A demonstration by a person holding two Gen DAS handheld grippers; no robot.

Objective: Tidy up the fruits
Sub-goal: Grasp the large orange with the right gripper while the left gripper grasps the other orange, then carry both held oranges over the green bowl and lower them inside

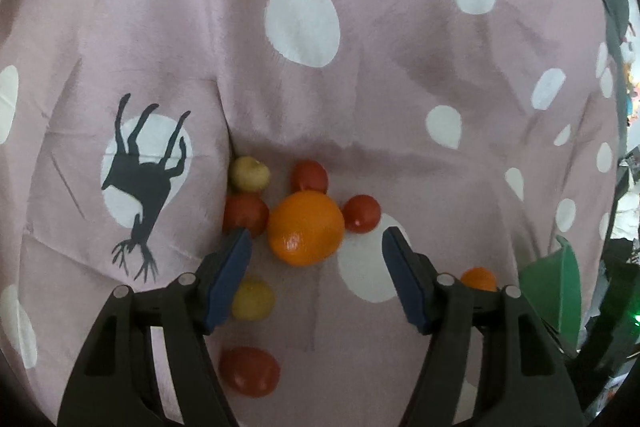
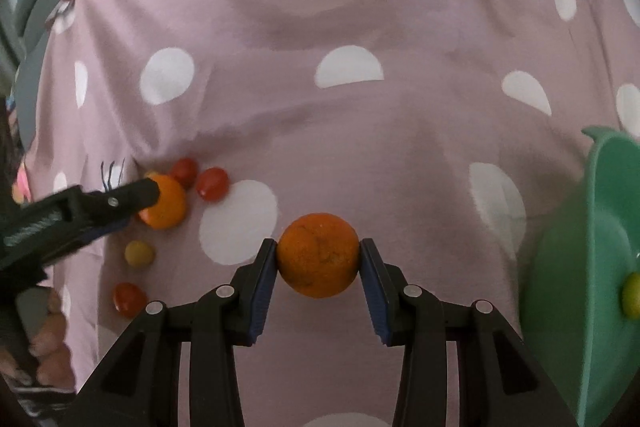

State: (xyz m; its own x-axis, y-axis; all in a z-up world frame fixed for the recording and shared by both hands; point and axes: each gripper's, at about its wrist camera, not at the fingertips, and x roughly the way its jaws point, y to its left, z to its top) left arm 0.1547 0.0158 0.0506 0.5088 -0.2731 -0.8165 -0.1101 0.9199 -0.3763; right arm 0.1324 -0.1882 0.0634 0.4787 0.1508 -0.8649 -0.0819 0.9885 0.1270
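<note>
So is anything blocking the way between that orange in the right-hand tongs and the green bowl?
Nothing visible. The orange sits clamped in the right tongs, and only bare spotted cloth lies between it and the green bowl on the right.

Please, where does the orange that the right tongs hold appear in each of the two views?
Left wrist view: low right, a small orange partly hidden behind the right-hand finger.
Right wrist view: centre, the same orange gripped between both pads.
Shared landmark: the green bowl, right of it in both.

A pink dotted blanket (image 1: 360,107) carries an orange (image 1: 306,227) with red tomatoes (image 1: 362,213) at 3 o'clock.
</note>
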